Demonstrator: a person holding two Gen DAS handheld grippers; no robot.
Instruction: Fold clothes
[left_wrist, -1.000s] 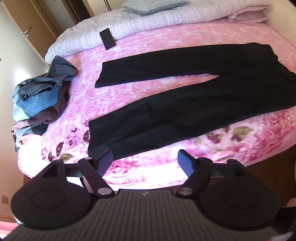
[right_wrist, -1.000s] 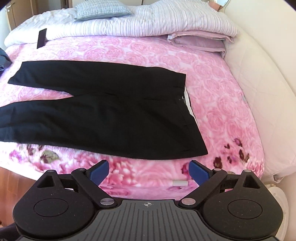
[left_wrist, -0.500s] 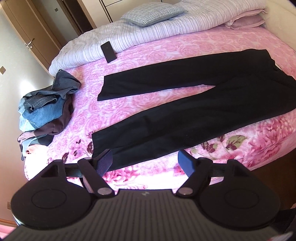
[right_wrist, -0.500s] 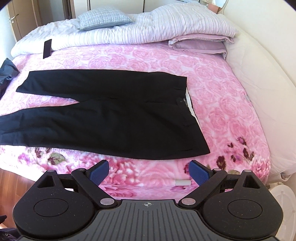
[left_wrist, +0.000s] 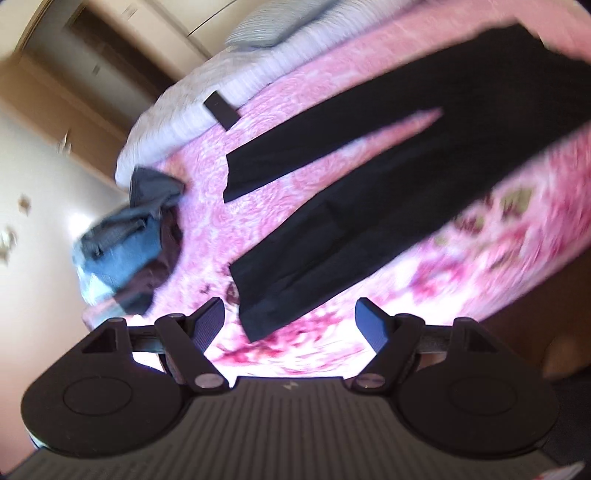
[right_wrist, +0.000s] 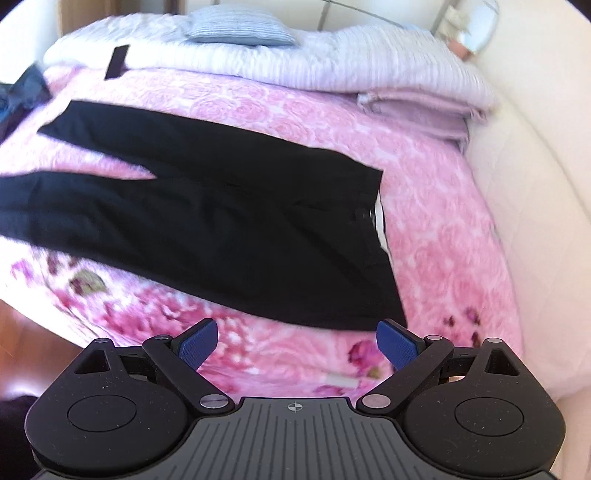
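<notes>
Left gripper (left_wrist: 290, 320) hovering released beside trouser hem; right gripper (right_wrist: 297, 343) released near waistband. Black trousers (right_wrist: 229, 221) lying flat on bed (right_wrist: 443, 258); both should be pinching matching near-edge corners.

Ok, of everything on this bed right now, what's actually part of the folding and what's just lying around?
Part of the job:
- black trousers, spread flat on the pink bedspread
- left gripper, open, by the leg hems
- right gripper, open, near the waistband
- heap of clothes at the bed's corner, likely next

Just lying about:
- dark flat object, too blurred to identify
- checked pillow
- striped quilt
</notes>
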